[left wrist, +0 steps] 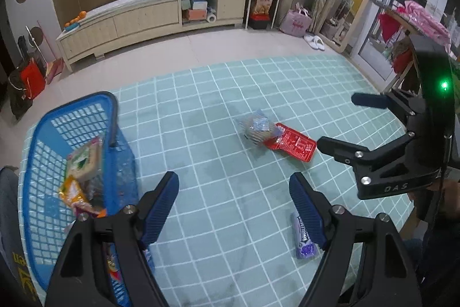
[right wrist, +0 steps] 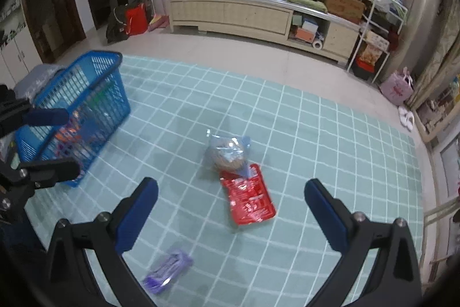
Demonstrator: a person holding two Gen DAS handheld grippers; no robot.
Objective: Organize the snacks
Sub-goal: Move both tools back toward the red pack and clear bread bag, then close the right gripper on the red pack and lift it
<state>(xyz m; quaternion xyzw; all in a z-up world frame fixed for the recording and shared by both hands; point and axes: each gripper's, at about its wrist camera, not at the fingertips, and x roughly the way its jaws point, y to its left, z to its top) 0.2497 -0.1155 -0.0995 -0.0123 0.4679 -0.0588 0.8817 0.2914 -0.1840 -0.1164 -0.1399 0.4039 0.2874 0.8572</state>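
Both tools, left tool and right tool, gape wide and empty (touching nothing) above the red packet on the counter.

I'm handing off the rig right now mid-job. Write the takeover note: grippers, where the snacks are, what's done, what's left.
Left gripper: open, empty, above the mat.
Right gripper: open, empty, above the red packet.
Blue basket: on the mat's left side, already holding several snacks.
Left to collect: red packet, clear bag of biscuits overlapping its far end, purple packet nearest the grippers.
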